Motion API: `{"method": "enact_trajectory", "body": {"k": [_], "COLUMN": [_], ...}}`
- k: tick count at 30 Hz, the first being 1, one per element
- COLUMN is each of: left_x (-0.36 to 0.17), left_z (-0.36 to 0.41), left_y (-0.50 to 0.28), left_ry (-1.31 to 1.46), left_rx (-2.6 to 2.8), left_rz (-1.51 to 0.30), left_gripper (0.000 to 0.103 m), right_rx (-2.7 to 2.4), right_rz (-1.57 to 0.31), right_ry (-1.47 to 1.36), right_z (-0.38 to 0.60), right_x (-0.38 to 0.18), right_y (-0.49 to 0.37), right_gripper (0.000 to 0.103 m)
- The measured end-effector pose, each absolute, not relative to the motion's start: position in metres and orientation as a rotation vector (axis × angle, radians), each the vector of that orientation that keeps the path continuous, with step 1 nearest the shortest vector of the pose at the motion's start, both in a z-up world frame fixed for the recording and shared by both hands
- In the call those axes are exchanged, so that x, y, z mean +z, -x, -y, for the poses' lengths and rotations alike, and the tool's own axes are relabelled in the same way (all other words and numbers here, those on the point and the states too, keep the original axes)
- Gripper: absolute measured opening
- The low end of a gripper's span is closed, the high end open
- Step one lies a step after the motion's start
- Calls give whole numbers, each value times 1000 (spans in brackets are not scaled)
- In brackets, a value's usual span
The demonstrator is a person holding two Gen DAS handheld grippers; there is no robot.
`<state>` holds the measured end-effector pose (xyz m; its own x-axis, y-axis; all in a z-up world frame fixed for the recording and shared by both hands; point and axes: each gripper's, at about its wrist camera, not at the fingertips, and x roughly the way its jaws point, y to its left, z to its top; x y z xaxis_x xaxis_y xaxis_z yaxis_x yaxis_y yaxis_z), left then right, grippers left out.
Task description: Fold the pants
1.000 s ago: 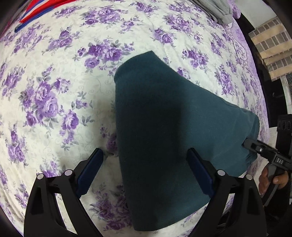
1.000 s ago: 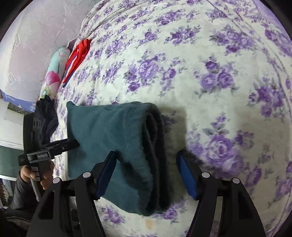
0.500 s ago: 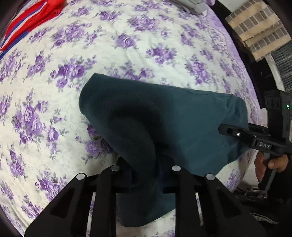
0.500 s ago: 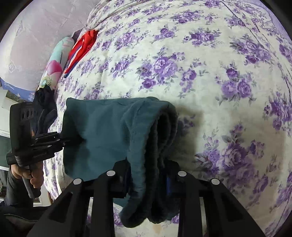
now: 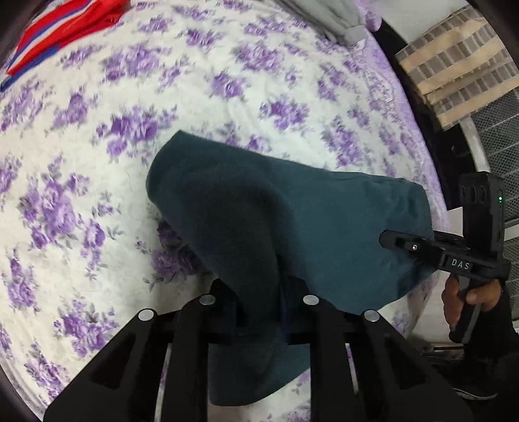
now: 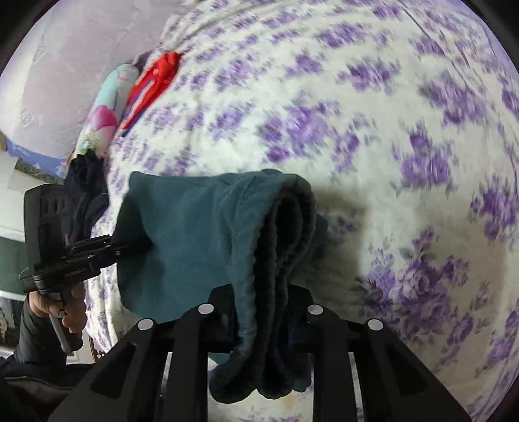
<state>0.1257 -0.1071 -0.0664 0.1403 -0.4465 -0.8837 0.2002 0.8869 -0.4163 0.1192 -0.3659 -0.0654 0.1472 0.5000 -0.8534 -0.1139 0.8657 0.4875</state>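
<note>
The dark teal pants (image 5: 292,227) are folded into a thick bundle, held between the two grippers and lifted off the purple-flowered bedspread (image 5: 97,162). My left gripper (image 5: 259,311) is shut on one end of the bundle. My right gripper (image 6: 266,311) is shut on the other end, where the stacked waistband layers (image 6: 279,259) show. In the left wrist view the right gripper (image 5: 405,243) grips the far right end. In the right wrist view the left gripper (image 6: 129,246) grips the pants (image 6: 188,233) at the far left.
A red and blue garment (image 5: 65,29) lies at the far left of the bed, also in the right wrist view (image 6: 152,84). A grey garment (image 5: 340,19) lies at the far edge. A flowered pillow (image 6: 103,110) and dark clothes (image 6: 87,194) sit by the wall.
Both grippers went from open around the pants' ends to shut on them. The bundle has come up off the bedspread and both views have shifted.
</note>
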Motion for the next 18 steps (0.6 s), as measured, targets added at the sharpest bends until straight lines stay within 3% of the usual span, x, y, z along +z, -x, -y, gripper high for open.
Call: {"method": "enact_trajectory", "body": {"k": [11, 18], "left_x": [18, 36], "left_z": [45, -19], "left_y": [-152, -193], "left_ry": [241, 235], "left_rx": [-366, -213], "left_rz": [-1137, -1078], "left_gripper": [17, 17], "right_rx": [616, 728], "right_rz": [-1171, -1072], "right_ry": [-238, -159], "right_z": [310, 234], "right_x": [15, 45], "right_y": [-180, -257], "right_gripper": [21, 21]}}
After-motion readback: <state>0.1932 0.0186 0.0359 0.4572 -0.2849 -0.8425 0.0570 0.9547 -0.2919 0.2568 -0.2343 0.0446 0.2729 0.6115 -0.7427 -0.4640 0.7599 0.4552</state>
